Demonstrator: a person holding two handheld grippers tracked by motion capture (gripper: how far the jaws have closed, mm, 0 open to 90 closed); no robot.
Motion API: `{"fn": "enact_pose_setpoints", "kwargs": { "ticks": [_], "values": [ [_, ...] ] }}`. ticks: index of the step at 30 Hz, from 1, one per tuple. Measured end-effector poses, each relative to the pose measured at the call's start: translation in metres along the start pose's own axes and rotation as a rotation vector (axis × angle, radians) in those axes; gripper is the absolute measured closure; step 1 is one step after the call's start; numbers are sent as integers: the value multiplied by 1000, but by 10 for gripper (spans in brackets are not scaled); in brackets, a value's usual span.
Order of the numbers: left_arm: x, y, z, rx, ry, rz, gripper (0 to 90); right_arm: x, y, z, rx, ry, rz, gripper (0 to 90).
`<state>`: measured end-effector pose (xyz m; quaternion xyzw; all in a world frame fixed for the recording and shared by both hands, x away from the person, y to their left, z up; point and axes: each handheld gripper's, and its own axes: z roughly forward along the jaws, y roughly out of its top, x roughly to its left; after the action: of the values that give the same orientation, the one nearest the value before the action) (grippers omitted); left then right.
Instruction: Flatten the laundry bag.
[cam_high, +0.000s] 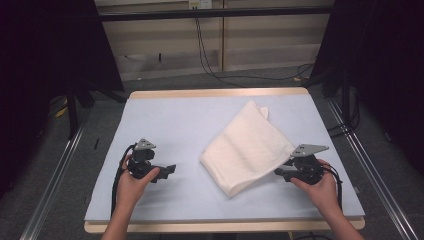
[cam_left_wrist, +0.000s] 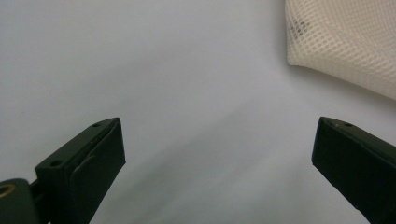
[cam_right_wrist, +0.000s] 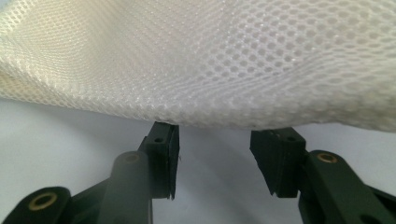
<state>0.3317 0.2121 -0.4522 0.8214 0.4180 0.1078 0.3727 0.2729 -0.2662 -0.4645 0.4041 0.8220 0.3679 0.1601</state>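
Note:
A cream mesh cloth, folded, lies slanted on the pale blue mat, right of centre. My right gripper sits at the cloth's near right edge and points left. In the right gripper view the jaws stand open, with the cloth's edge just over their tips and nothing between them. My left gripper rests low over the bare mat, left of the cloth, pointing right. Its jaws are wide open and a corner of the cloth lies ahead at the upper right.
The mat covers a wooden table whose front edge runs close to the hands. Metal rails flank the table on the floor. Black cables hang at the back and dark curtains stand on both sides.

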Motion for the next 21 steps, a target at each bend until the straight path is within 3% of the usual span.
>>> {"fn": "enact_pose_setpoints", "kwargs": {
  "ticks": [6, 13, 21],
  "values": [
    [-5, 6, 1, 4, -22, 19, 26, 1, 6, 0, -12, 14, -2, 587],
    [-14, 11, 6, 19, -56, 39, 25, 4, 17, 2, -40, 34, -1, 591],
    [-33, 17, 13, 41, -122, 102, 25, 8, 25, 5, -50, 38, 4, 589]
  ]
}}
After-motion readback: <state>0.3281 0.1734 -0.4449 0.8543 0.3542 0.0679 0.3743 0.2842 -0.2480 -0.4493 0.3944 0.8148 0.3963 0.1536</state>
